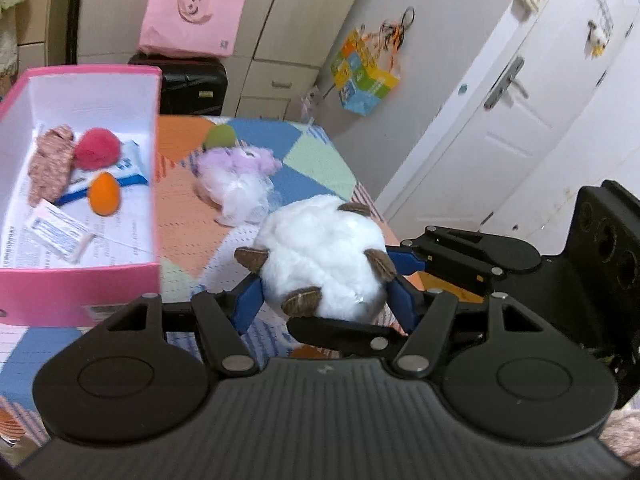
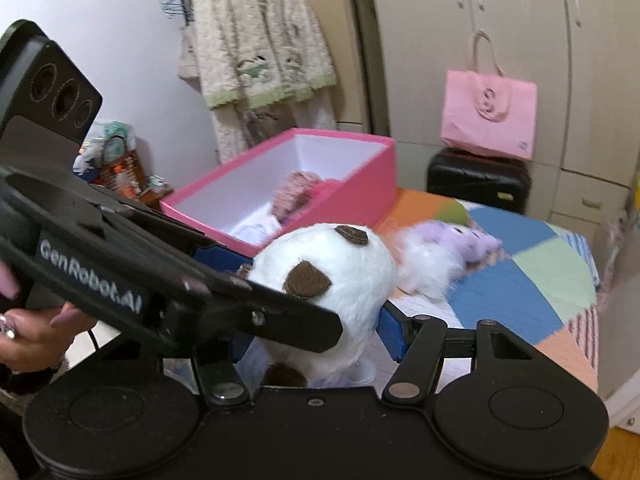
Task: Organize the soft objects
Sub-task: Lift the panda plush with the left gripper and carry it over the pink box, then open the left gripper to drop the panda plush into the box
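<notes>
A white plush ball with brown patches (image 1: 320,256) is held above the patchwork bed. My left gripper (image 1: 320,300) is shut on it, blue pads on both sides. My right gripper (image 2: 316,332) is also shut on the same plush ball (image 2: 328,280), and it reaches in from the right in the left wrist view (image 1: 404,292). A pink box (image 1: 80,284) holds a red pompom (image 1: 97,149), an orange egg-shaped toy (image 1: 105,193) and a knitted pink piece (image 1: 52,164). A purple-and-white fluffy toy (image 1: 236,178) and a green ball (image 1: 220,136) lie on the bed.
The pink box (image 2: 352,192) stands at the bed's left side, with paper leaflets (image 1: 60,232) inside. A black suitcase (image 2: 478,180) with a pink bag (image 2: 488,114) on it stands behind the bed. A white door (image 1: 520,120) is to the right.
</notes>
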